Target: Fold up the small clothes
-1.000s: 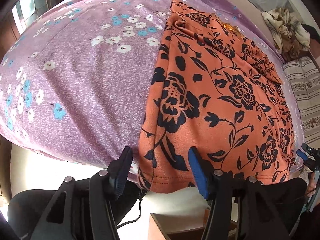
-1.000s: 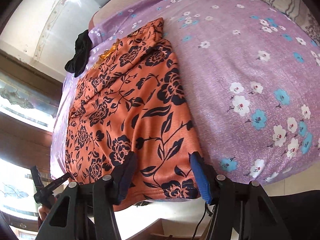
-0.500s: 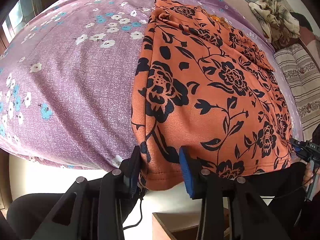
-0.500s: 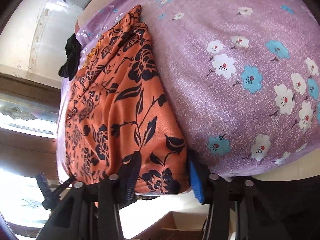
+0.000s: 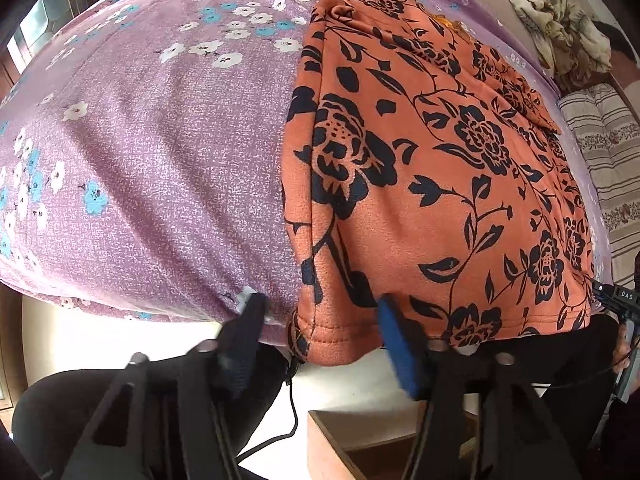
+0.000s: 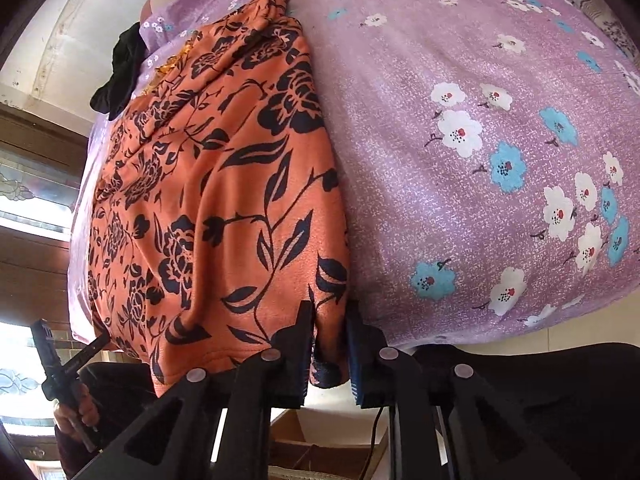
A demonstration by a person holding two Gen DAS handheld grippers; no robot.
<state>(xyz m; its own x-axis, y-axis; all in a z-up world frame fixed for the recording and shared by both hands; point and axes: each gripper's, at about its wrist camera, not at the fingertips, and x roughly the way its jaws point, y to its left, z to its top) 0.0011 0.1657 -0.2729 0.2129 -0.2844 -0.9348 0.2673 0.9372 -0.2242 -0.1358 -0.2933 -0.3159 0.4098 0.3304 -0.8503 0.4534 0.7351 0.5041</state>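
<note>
An orange garment with black flowers (image 5: pixel 432 184) lies flat on a purple flowered bedsheet (image 5: pixel 160 160), its hem hanging over the near bed edge. My left gripper (image 5: pixel 320 332) is open, its jaws either side of the hem's near-left corner. In the right wrist view the same garment (image 6: pixel 224 200) fills the left half. My right gripper (image 6: pixel 329 344) is shut on the hem's near-right corner, with the cloth pinched between the pads.
A black cloth (image 6: pixel 120 76) lies at the far end of the bed. A crumpled beige cloth (image 5: pixel 564 28) and a striped pillow (image 5: pixel 604 168) sit to the right. A brown cardboard box (image 5: pixel 360 444) stands on the floor below the bed edge.
My right gripper closed on the garment's hem corner. My left gripper narrowed around the other corner half a second ago and is now wide open again.
</note>
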